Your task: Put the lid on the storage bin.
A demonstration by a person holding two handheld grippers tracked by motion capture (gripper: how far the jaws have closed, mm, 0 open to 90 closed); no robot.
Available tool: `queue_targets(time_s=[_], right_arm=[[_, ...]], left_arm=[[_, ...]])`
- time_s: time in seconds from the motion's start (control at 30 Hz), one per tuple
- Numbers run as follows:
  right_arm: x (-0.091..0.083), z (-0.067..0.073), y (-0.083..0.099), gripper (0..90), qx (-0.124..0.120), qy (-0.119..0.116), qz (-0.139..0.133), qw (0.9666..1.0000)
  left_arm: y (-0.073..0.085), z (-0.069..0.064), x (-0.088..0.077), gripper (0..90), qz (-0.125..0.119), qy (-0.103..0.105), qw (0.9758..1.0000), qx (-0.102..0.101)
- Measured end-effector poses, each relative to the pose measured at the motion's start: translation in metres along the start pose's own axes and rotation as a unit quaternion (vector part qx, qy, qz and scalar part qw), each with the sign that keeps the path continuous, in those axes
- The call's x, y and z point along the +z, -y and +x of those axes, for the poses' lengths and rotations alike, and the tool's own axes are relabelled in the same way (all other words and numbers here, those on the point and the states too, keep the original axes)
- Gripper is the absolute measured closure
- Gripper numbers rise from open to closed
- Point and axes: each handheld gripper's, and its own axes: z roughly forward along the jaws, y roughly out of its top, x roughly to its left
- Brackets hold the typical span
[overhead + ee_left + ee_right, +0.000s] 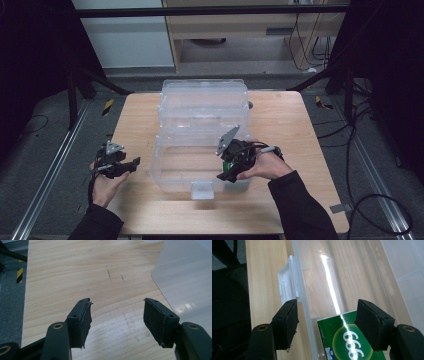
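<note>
I have the right claw [227, 176] down at the near right corner of the clear plastic box [172, 165], which stands open near the middle of the desk [135, 115] with its lid [202, 100] tipped up behind it. In the right gripper view the jaws straddle the box's front wall: one pad sits outside it, just beside the white latch [287, 287], and the other hangs inside over the green packet [344, 340], which lies on the box floor tight in that corner, with white numerals in a pale circle on its face. The pads stand apart and I see neither pressing on the packet or the wall, so I read this claw as released with nothing in its grip. The hand [267, 167] behind it rests over the desk at the box's right side. My left claw [131, 165] hangs over bare wood to the left of the box, pointing toward it but apart from it; the left gripper view shows its jaws spread wide with only desk grain between them and the frosted side of the box off at the right edge. It holds nothing, and the left hand [104, 185] sits low near the front edge of the desk
</note>
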Motion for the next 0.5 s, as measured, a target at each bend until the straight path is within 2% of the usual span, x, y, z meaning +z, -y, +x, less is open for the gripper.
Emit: queue_targets(time_s=[0.3,0.5], right_arm=[[0.009,0.008,-0.001,35.5,0.006,-0.006,-0.001,1.0000],[0.014,0.013,-0.005,35.6,0.000,-0.005,0.001,1.0000]], left_arm=[[-0.004,-0.003,0.002,38.8,-0.002,0.005,1.0000,0.009],[-0.004,-0.003,0.001,38.8,-0.004,0.001,1.0000,0.006]])
